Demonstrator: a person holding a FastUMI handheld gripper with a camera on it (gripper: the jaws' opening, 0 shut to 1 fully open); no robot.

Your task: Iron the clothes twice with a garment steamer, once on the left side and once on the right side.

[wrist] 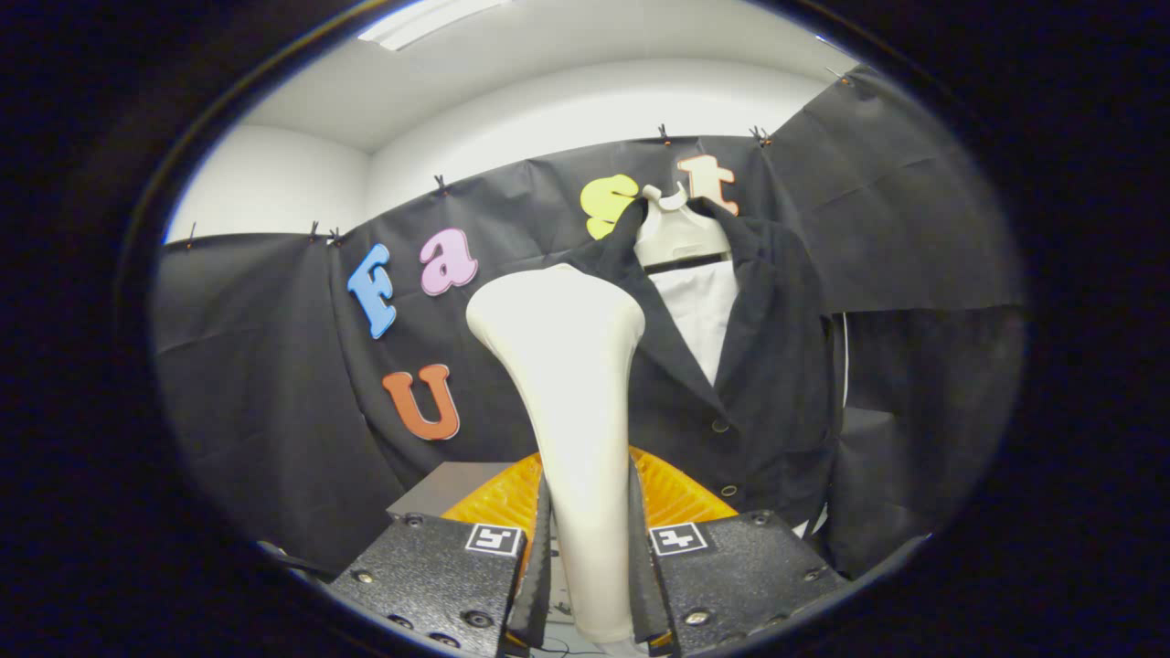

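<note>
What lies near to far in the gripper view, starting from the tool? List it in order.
Tool, shut on the steamer handle → white garment steamer rising between its fingers → dark jacket on a white hanger → black booth cloth.

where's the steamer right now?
In the gripper view, the steamer stands upright between the gripper fingers, both pressing its handle. Its wide head sits just in front of the dark jacket hanging on the hanger.
</note>
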